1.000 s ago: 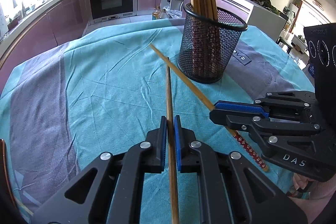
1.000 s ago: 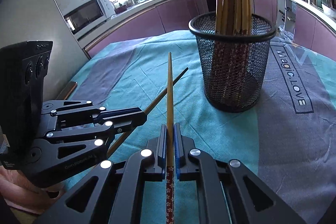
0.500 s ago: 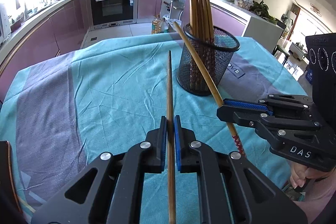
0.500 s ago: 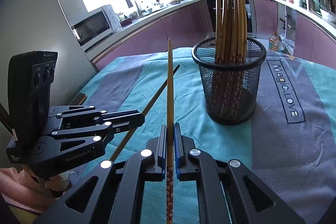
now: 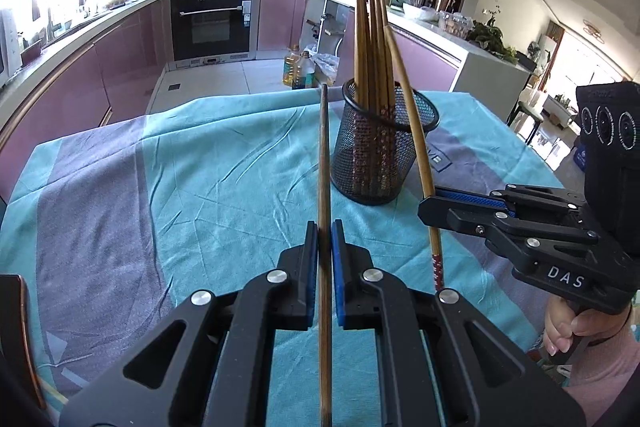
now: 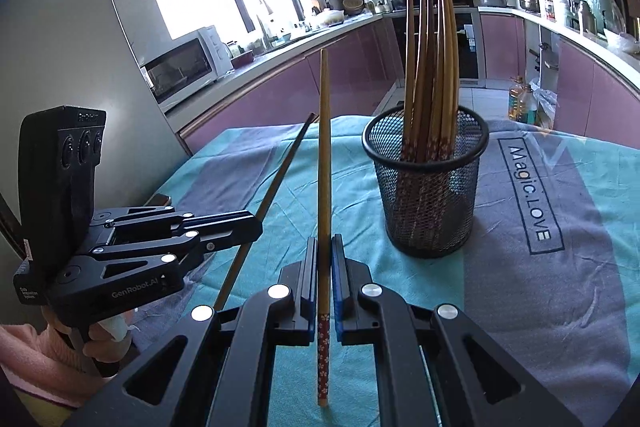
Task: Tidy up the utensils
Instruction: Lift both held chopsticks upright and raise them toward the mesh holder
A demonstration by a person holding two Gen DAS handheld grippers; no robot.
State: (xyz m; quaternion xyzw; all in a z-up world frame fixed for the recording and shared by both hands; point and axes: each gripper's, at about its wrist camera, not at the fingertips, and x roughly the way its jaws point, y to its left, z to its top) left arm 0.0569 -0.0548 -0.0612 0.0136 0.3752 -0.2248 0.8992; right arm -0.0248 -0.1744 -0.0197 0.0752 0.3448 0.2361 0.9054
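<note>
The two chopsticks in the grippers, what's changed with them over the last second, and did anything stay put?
Both grippers rose off the tablecloth, each lifting its chopstick: the left gripper its plain chopstick, the right gripper its flower-patterned chopstick, whose tips now point higher. Neither grip was released. The mesh holder and its chopsticks stayed as they were.
</note>
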